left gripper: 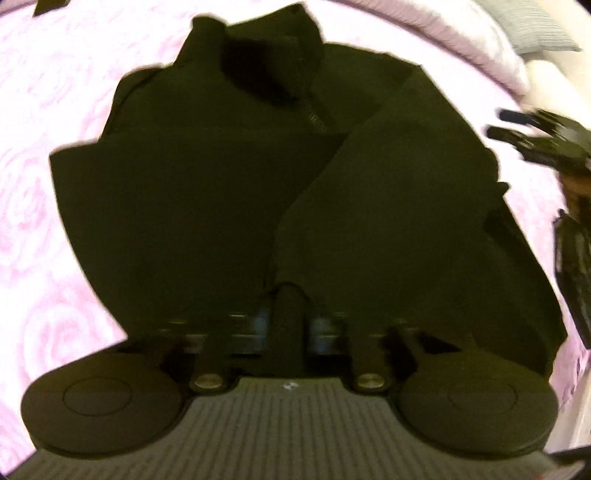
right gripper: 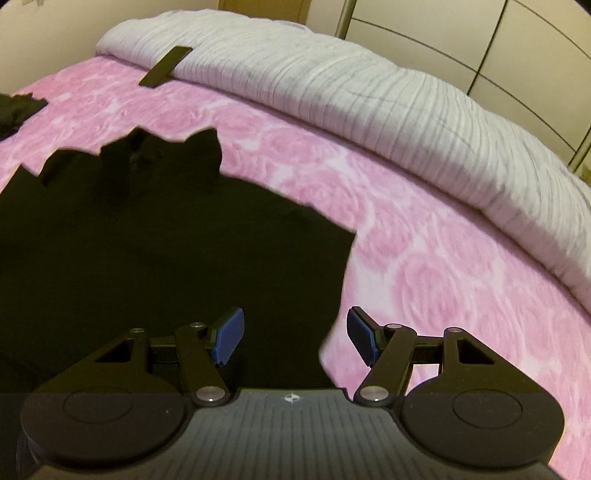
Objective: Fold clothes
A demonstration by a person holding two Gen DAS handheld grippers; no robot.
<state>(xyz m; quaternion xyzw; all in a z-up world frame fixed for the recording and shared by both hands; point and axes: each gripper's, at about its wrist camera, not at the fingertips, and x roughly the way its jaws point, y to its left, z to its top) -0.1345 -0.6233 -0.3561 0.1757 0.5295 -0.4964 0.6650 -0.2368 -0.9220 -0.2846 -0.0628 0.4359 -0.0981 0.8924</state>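
A black garment [left gripper: 229, 177] lies spread on the pink rose-patterned blanket [left gripper: 44, 229], its collar at the far end and one side folded inward across the body. My left gripper [left gripper: 289, 321] is at the garment's near hem, shut on a raised pinch of black fabric; the image is blurred. In the right wrist view the same garment [right gripper: 166, 258] fills the left half. My right gripper [right gripper: 295, 338] hovers open over its right edge, blue pads [right gripper: 229, 336] wide apart with nothing between them. The right gripper [left gripper: 524, 136] also shows at the right edge of the left wrist view.
A white ribbed duvet [right gripper: 369, 96] is bunched along the far side of the bed. A flat black strip [right gripper: 166, 66] rests at its edge. Another dark cloth [right gripper: 18, 107] lies at the far left. Pale wardrobe doors [right gripper: 498, 33] stand behind.
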